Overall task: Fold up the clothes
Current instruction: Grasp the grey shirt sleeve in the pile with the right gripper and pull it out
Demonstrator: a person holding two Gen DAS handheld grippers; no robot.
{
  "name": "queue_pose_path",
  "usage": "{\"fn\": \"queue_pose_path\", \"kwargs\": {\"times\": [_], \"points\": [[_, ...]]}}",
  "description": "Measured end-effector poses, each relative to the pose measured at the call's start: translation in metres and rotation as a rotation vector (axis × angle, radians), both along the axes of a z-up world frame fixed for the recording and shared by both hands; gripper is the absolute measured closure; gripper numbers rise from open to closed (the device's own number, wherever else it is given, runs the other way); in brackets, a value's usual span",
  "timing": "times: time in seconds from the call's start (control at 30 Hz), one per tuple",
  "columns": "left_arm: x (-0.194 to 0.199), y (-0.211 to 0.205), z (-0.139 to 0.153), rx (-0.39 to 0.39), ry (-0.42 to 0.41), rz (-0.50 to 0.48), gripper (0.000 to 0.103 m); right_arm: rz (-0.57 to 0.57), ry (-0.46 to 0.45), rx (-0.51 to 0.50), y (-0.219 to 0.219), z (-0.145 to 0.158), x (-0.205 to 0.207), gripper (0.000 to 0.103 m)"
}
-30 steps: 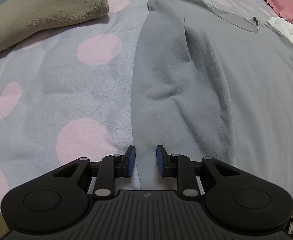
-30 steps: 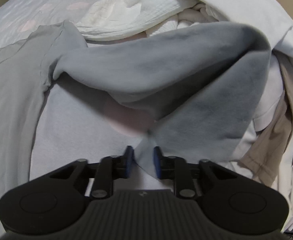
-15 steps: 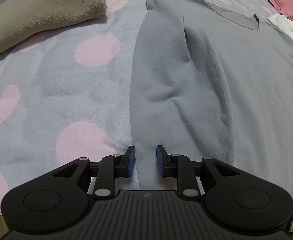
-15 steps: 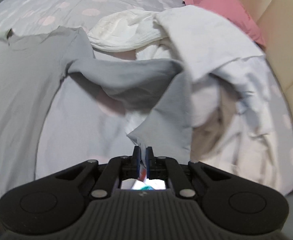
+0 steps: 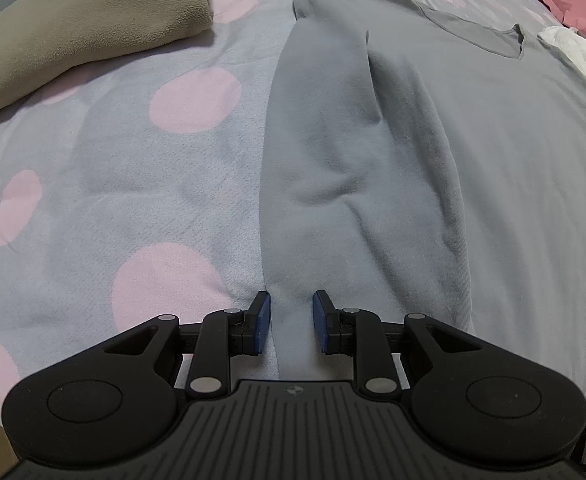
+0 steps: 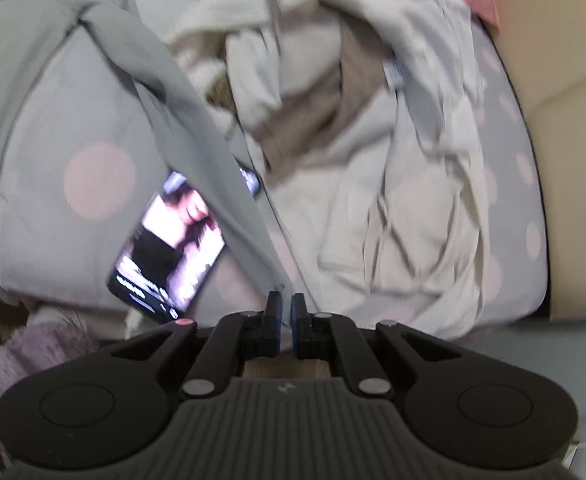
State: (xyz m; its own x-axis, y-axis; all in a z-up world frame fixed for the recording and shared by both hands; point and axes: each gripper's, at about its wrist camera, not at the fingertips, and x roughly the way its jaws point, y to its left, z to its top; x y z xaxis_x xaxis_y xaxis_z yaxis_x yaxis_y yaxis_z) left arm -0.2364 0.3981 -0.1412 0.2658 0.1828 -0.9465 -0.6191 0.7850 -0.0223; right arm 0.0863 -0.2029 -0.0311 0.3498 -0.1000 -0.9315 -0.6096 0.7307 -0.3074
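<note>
Your right gripper (image 6: 286,312) is pinching the end of the grey shirt's sleeve (image 6: 197,140), its two fingers pressed nearly together on the cloth. A moment ago the sleeve sagged in a loose fold; now it is pulled into one long, tight strip that runs from the fingers up to the shirt at the top left. The pull has uncovered a phone (image 6: 169,248) with a lit screen, lying flat on the bed under the sleeve. This view is blurry.

Your left gripper (image 5: 287,322) has not moved. Its blue pads (image 5: 261,320) are spread apart, one on each side of the shirt's near edge, and not squeezing it.

The grey shirt (image 5: 413,160) is soft and a bit fuzzy. It lies flat on the bed with one sleeve already folded in over its body, making a long puffy ridge. The bedspread (image 5: 133,184) is pale grey-blue with big round pink dots. A thick tan blanket (image 5: 73,28) sits at the far left corner. A crumpled pile of white and cream clothes (image 6: 393,160) lies beside the stretched sleeve, toward the bed's right edge.
</note>
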Motion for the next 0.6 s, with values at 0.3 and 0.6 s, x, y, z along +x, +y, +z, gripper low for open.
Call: {"fn": "queue_pose_path", "kwargs": {"times": [0.3,0.6], "points": [[0.001,0.000,-0.001,0.005,0.008,0.000,0.082,0.011,0.086,0.005,-0.008,-0.017,-0.005,0.086],[0.001,0.000,-0.001,0.008,0.008,0.001,0.082,0.011,0.070,0.075,0.000,-0.012,0.012,0.075]]}}
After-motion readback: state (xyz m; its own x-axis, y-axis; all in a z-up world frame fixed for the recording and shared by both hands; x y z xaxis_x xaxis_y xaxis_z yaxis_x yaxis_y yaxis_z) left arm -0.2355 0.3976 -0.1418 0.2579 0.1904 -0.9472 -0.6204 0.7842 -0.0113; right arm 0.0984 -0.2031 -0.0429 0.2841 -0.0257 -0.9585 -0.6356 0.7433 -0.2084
